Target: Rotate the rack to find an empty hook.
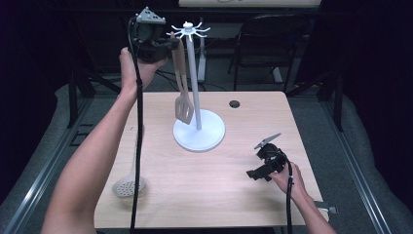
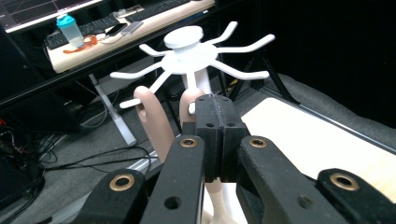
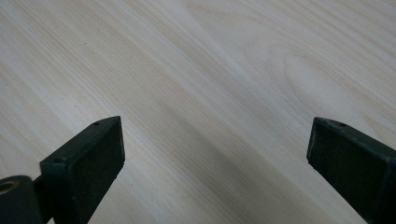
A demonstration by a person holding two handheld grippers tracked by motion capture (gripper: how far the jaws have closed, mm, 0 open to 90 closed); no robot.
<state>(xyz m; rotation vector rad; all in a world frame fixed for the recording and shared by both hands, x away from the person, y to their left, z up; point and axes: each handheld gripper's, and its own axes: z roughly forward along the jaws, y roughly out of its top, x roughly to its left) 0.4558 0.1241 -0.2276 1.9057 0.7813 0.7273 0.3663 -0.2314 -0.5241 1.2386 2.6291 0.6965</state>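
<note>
The slotted spatula (image 1: pixel 183 95) hangs tall beside the white pole of the hook stand (image 1: pixel 198 132), blade down over the round base, its handle top up at the ring of hooks. In the left gripper view the looped handle (image 2: pixel 154 122) rises right behind the pressed-together jaws, and here's the tricky bit: the black pads cover the spot where loop meets hook, so whether the loop sits on a prong cannot be made out. The left gripper (image 1: pixel 171 45) is up high at the stand's crown, jaws clenched on the spatula handle; in its own view the pads (image 2: pixel 217 126) meet with hardly a gap, the beige handle showing just above and below them. The handle's lower run is cut off at the bottom edge there.

Out from that, the stand's white prongs fan over the table (image 1: pixel 209 195), some lost against the dark background in the high view. Down at the near left, a skimmer (image 1: pixel 129 185) lies flat on the wood, its perforated bowl partly crossed by the left gripper's cable and the forearm, its handle mostly hidden behind them.

Over on the right, the right gripper (image 1: pixel 256 174) rests low by the table's near right, jaws spread wide, nothing between them, bare wood grain underneath in the right gripper view. A small round hole (image 1: pixel 234 104) sits in the far tabletop.
</note>
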